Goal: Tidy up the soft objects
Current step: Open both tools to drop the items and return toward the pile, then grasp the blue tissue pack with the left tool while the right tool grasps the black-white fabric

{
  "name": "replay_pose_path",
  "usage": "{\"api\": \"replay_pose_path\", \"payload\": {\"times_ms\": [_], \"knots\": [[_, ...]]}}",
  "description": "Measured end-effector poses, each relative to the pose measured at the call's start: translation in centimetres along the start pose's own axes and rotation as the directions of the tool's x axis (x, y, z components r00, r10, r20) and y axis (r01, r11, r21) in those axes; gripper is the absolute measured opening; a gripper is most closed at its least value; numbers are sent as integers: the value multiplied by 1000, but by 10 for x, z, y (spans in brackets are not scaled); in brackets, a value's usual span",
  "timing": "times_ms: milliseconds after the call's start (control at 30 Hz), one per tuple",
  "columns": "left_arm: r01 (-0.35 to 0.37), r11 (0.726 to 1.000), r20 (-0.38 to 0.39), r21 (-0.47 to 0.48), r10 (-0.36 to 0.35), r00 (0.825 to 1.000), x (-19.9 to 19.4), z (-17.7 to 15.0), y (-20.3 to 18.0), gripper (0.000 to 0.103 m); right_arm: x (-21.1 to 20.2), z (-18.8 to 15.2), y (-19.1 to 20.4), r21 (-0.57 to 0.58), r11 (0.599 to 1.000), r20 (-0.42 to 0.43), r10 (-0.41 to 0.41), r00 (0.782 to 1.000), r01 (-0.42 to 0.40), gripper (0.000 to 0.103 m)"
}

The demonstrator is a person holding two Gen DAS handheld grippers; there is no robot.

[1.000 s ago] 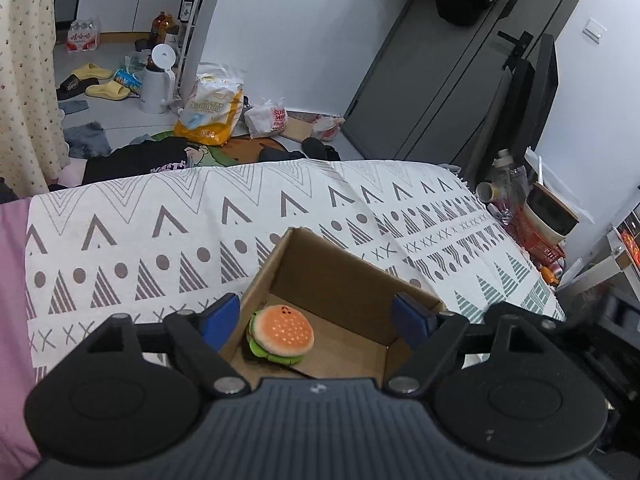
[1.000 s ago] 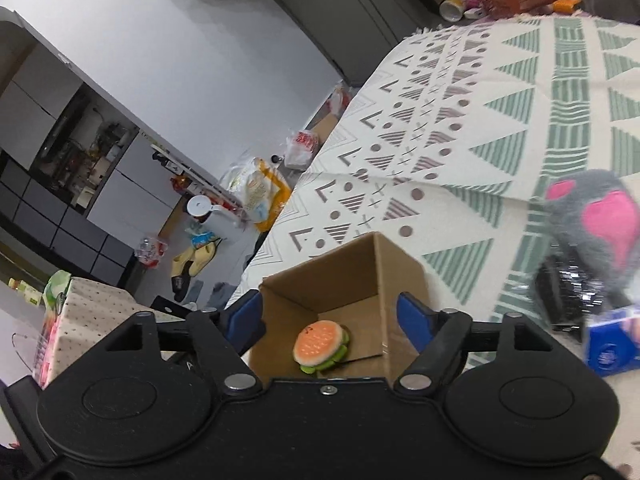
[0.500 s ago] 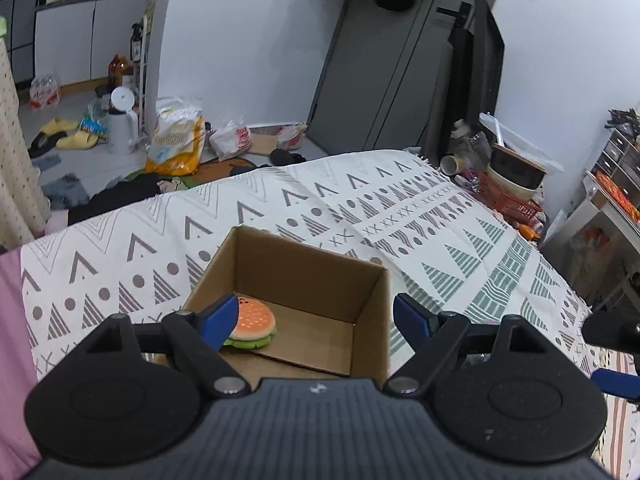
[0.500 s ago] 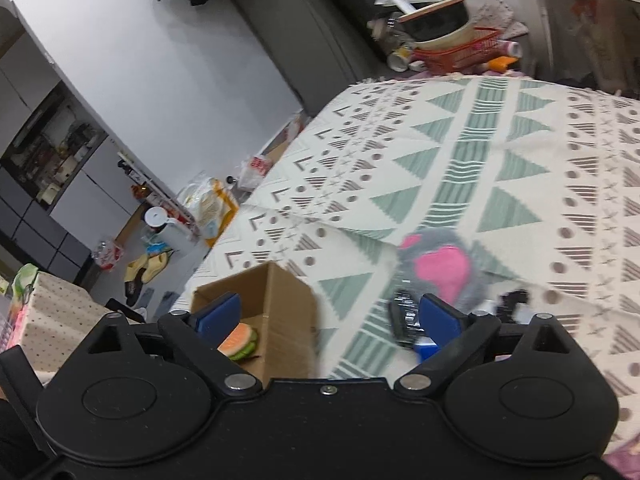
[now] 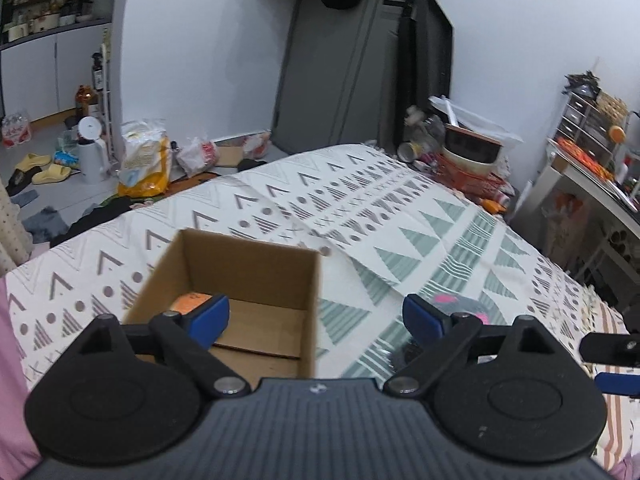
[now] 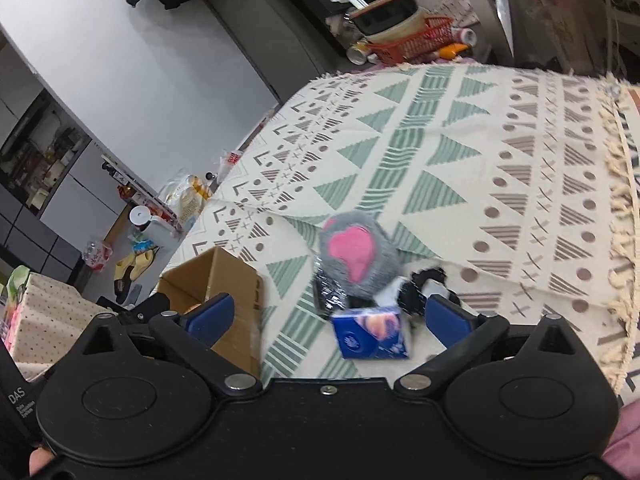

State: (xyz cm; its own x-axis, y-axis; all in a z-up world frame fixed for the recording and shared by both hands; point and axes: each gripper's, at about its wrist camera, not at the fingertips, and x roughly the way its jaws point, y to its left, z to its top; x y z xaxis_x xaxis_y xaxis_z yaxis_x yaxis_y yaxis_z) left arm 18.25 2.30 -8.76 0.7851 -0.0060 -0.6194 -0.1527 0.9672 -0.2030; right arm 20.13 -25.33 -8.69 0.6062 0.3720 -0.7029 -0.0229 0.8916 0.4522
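Observation:
An open cardboard box (image 5: 248, 264) (image 6: 218, 272) stands on the patterned blanket (image 5: 400, 216). A burger plush (image 5: 188, 303) lies inside it, mostly hidden behind my left finger. My left gripper (image 5: 316, 316) hangs open over the box's right wall, holding nothing. To the right lie a grey plush with a pink heart (image 6: 354, 254) (image 5: 464, 304), a blue tissue pack (image 6: 372, 332), a shiny dark packet (image 6: 328, 296) and a black-and-white soft item (image 6: 424, 286). My right gripper (image 6: 328, 316) stands open just above the tissue pack, empty.
The blanket's fringed edge (image 6: 620, 200) runs along the right. Beyond the bed's far end sit a red basket with bowls (image 5: 472, 160) and a dark door (image 5: 328, 60). Bags, slippers and a white kettle (image 5: 94, 152) litter the floor at left.
Both grippers have swung right, away from the box. The burger plush stays in the box; the grey plush and tissue pack now sit in front of the right gripper.

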Motion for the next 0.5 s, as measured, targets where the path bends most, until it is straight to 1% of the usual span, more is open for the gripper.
{"api": "replay_pose_path", "payload": {"times_ms": [67,200,267,367,467,500], "knots": [[20,1000,-10,14,-20,1000,1,-5,-9,93,1,-2,-12,22,1000,3,-1,1000,1,103],[45,996,-26,71,-43,999,2,-15,-32,93,7,-5,-34,77,997,-1,10,1000,-9,103],[63,993,-52,101,-58,997,6,-20,-44,93,11,-6,-46,117,993,-9,16,1000,-15,103],[79,990,-86,117,-69,994,13,-28,-60,93,16,-7,-60,163,986,-23,41,999,-36,102],[83,987,-109,137,-68,992,21,-35,-75,93,19,-8,-78,247,965,-30,102,994,-91,99],[83,986,-115,145,-66,991,23,-37,-80,93,20,-9,-83,266,960,-32,104,994,-92,99]]}}
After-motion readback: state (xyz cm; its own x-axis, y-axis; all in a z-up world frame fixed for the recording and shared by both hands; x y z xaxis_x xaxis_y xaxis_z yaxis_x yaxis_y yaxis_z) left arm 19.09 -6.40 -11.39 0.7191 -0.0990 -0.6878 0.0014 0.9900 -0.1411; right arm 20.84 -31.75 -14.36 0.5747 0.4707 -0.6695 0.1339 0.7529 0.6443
